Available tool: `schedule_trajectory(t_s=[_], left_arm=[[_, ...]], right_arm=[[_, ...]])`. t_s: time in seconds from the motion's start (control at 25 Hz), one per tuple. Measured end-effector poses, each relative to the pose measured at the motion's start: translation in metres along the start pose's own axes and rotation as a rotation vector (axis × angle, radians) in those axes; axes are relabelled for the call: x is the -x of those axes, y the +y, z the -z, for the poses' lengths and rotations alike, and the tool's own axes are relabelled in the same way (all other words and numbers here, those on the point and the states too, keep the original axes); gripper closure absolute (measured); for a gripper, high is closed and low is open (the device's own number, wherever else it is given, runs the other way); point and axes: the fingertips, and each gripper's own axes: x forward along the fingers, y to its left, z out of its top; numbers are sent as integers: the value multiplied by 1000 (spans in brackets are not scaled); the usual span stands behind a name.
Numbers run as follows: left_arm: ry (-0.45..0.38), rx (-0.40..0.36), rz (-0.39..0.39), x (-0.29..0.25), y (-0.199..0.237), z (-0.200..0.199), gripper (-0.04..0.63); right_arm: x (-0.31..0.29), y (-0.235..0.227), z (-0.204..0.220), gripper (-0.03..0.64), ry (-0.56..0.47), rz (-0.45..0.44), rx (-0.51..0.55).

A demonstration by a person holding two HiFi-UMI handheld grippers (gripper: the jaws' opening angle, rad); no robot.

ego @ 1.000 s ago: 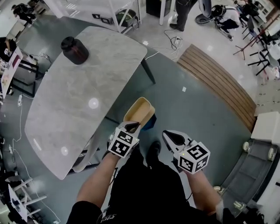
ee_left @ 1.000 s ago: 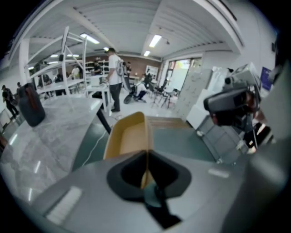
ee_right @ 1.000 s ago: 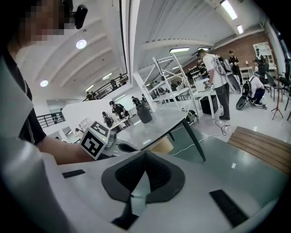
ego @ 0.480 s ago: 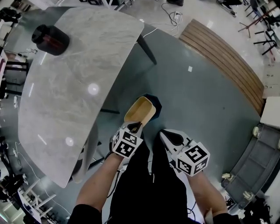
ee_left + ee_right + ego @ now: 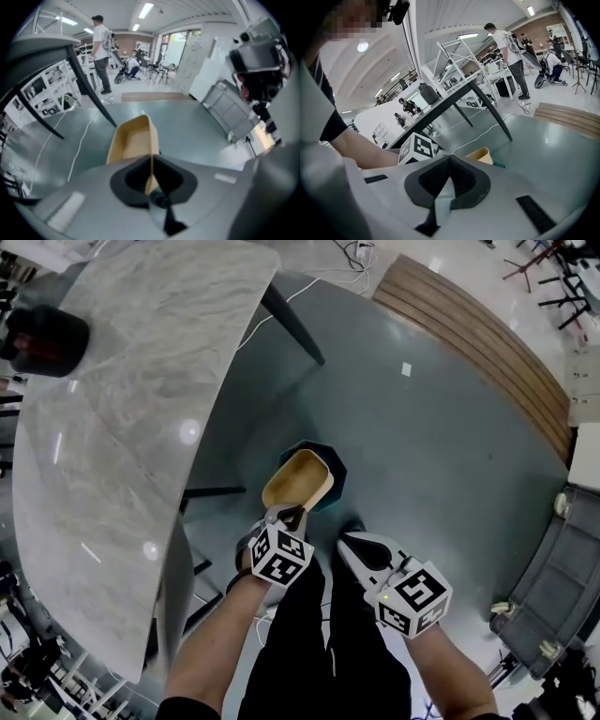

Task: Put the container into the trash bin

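Plain tan container (image 5: pixel 300 482). Dark teal trash bin (image 5: pixel 337 474). Pale grey table (image 5: pixel 122 427), marble veining. Black jar (image 5: pixel 42 338), dark red band. Grey-green floor (image 5: pixel 422 446). Brown slatted bench (image 5: pixel 469 334).

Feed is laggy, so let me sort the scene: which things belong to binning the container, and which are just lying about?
In the job: container, pinched at its wall by the left claw; trash bin below it on the floor.
Lying about: marble table; dark jar on it; wooden platform; right claw, shut and empty.
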Motion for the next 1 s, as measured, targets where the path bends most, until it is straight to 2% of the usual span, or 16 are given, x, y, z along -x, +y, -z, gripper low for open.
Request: schedule_trajectory(t_s=[0.08, 0.24, 0.32, 0.76, 0.88, 1.0], left_arm=[[7, -1, -4, -21, 6, 4, 571], [19, 49, 2, -60, 9, 16, 571], [32, 45, 7, -74, 8, 22, 571], [97, 9, -19, -132, 26, 39, 568], [121, 25, -25, -143, 33, 38, 568], [104, 62, -19, -148, 37, 31, 568]], right_arm=[[-6, -10, 14, 623, 13, 10, -22], [-17, -32, 46, 623, 64, 23, -53], [-22, -40, 54, 623, 74, 26, -63], [-50, -63, 52, 623, 68, 9, -70], [-53, -64, 56, 623, 78, 2, -78], [-54, -63, 62, 623, 86, 0, -85]])
